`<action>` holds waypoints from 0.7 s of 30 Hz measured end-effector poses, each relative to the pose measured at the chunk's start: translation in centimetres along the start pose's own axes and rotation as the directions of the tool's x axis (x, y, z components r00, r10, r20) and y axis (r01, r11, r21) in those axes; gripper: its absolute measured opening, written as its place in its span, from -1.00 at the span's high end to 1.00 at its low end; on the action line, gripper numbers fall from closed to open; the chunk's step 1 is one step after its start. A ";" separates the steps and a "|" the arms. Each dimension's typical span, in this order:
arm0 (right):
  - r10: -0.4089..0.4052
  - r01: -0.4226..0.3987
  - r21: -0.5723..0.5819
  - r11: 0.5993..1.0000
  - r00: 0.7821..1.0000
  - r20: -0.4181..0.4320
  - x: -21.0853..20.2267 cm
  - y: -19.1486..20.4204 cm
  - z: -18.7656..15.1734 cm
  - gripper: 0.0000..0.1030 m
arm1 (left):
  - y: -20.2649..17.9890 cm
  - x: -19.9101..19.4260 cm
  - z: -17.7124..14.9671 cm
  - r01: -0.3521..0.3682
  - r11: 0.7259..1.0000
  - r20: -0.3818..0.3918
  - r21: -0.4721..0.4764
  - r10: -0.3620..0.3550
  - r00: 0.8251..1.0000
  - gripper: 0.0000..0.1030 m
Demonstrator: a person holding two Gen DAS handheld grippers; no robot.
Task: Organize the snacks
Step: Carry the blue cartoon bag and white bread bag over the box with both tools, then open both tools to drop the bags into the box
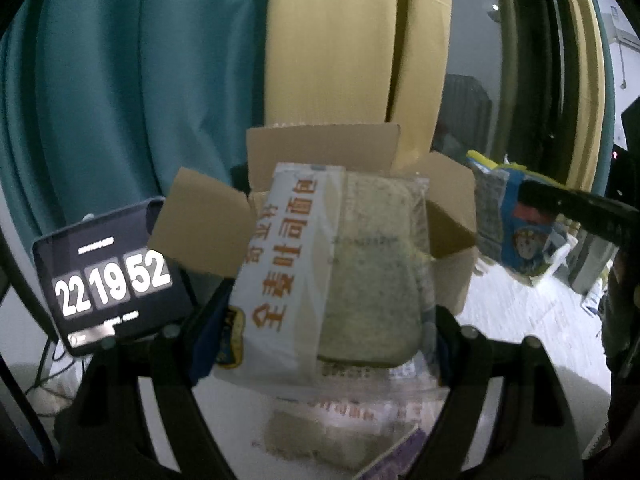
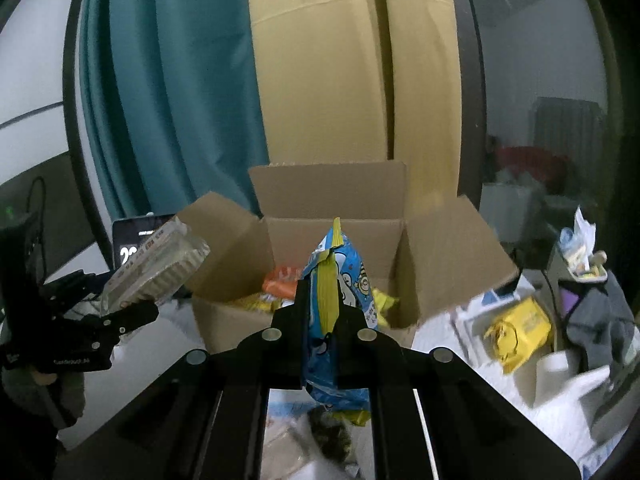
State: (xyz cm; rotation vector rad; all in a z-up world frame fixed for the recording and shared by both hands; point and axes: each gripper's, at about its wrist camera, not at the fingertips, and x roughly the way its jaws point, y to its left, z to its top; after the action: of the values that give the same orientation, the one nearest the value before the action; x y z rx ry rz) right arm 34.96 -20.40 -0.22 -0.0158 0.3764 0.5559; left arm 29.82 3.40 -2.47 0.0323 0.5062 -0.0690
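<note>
Pinched on a clear pack of whole-wheat toast [image 1: 332,268], the left gripper [image 1: 320,344] has its fingers spread wide against the pack's two sides, and the pack is held up in front of the open cardboard box [image 1: 320,148]. From the right wrist view the same toast pack [image 2: 160,268] shows at the left, tilted, clear of the box's left flap [image 2: 224,240]. The right gripper [image 2: 322,316] is pressed tight on a blue snack bag [image 2: 340,292] with a yellow sealed edge, held upright just before the box [image 2: 332,196]. Inside the box lie an orange packet [image 2: 282,280] and yellow packets [image 2: 256,302].

All four box flaps stand open, the side ones leaning outward toward both held packs. Left of the box stands a black tablet [image 1: 108,272] showing large white clock digits. Behind hang a teal curtain [image 2: 168,92] and a beige curtain [image 2: 320,72]. On the right of the white surface lie a yellow bag [image 2: 520,328], a grey cloth [image 2: 600,320] and a white roll [image 2: 556,372]. Below the grippers, more packets lie blurred.
</note>
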 end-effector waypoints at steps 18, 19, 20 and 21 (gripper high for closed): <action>-0.015 0.015 -0.026 1.000 1.000 0.003 9.9 -2.1 4.6 0.83 | 1.9 10.1 4.6 0.023 0.999 -0.034 -0.029 -0.024 0.999 -0.61; -0.017 0.017 -0.029 0.999 1.000 -0.001 10.4 -2.1 4.6 0.83 | 2.1 10.6 4.7 0.025 0.999 -0.039 -0.037 -0.026 0.999 -0.61; -0.021 0.021 -0.036 0.999 1.000 -0.005 11.0 -2.1 4.7 0.83 | 2.3 11.2 4.7 0.026 0.998 -0.042 -0.050 -0.028 0.999 -0.61; -0.030 0.029 -0.042 0.999 1.000 -0.010 11.8 -2.1 4.8 0.83 | 2.5 11.8 4.8 0.026 0.998 -0.045 -0.061 -0.029 0.999 -0.62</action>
State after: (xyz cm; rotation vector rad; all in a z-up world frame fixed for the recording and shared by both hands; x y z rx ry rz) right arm 46.95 -15.62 -0.06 -0.0647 0.3747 0.5346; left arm 42.66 4.98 -3.95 -0.0319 0.5541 -0.0804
